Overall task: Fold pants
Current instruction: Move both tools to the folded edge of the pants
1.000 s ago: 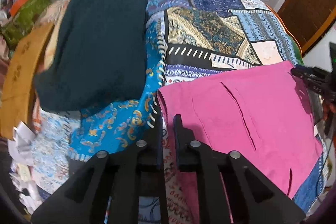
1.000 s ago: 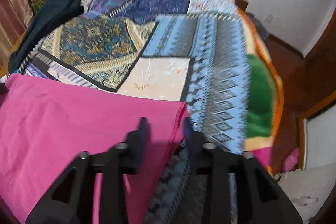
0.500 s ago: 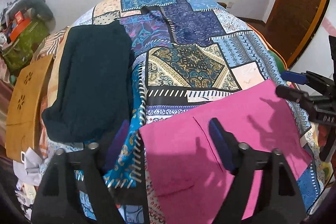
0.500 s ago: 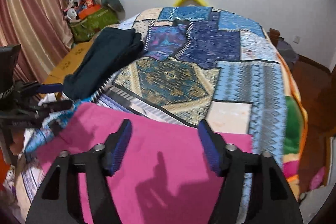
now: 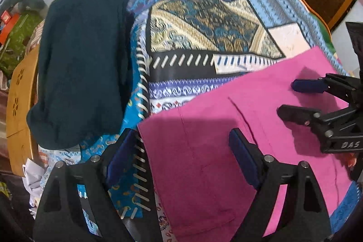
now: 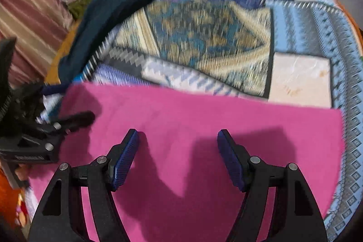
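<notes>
Bed: patchwork quilt (image 5: pixel 204 33) | pink pants (image 6: pixel 204 119) flat | dark garment (image 5: pixel 84 65) beside | both tongs apart, empty

light: bright, even indoor, from above | shadows: hard, dark tongs shadows on pink pants (image 6: pixel 204 119) | blur: right wrist view heavily motion-smeared across bedspread (image 6: pixel 204 37), left wrist view mildly soft | distortion: strong fisheye bulge, black vignette at corners | glare: none
</notes>
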Available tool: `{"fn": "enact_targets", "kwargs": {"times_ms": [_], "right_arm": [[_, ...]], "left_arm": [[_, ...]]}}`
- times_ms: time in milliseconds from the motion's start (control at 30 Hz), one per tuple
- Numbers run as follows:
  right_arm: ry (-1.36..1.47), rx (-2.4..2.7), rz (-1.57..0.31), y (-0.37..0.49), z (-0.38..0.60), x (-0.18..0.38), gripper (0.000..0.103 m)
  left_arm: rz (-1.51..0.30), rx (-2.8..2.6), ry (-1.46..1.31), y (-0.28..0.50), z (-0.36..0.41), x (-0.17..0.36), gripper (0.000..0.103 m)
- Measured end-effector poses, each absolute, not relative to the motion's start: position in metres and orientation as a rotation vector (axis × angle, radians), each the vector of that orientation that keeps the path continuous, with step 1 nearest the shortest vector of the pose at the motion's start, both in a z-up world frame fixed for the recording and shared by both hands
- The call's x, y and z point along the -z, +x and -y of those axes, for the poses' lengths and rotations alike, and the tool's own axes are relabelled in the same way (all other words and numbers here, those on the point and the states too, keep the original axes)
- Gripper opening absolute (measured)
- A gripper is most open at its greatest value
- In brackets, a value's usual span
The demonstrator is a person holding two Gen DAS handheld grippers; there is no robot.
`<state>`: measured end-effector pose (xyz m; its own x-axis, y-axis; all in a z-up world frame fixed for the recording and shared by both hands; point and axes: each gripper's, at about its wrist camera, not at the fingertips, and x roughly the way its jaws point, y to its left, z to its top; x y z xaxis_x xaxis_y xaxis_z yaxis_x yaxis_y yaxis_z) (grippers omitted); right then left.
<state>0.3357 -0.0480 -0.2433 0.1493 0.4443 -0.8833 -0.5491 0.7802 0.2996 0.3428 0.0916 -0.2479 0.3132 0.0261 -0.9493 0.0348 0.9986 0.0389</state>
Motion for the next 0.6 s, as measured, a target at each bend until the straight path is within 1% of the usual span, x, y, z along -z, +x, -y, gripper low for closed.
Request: {"fn": "enact_targets", "kwargs": {"times_ms": [133, 233, 433, 600], "right_arm": [[-0.147, -0.717, -1.185, 0.322, 0.050, 0.244, 0.069], [-0.146, -0.719, -1.193, 0.313, 0.057, 0.238, 0.073], [-0.232, -0.722, -1.185, 0.281, 0.073, 0.233, 0.074], [-0.248, -0.719, -1.180, 0.254, 0.100, 0.226, 0.075]], "left_arm": [[-1.250, 0.023, 0.067, 0.335, -0.091, 0.245, 0.086], [-1.261, 0.028, 0.067, 0.328, -0.090, 0.242, 0.086], [-1.231, 0.014, 0.154, 0.300, -0.077, 0.234, 0.086], [-1.209, 0.006, 0.153, 0.272, -0.073, 0.224, 0.086]]}}
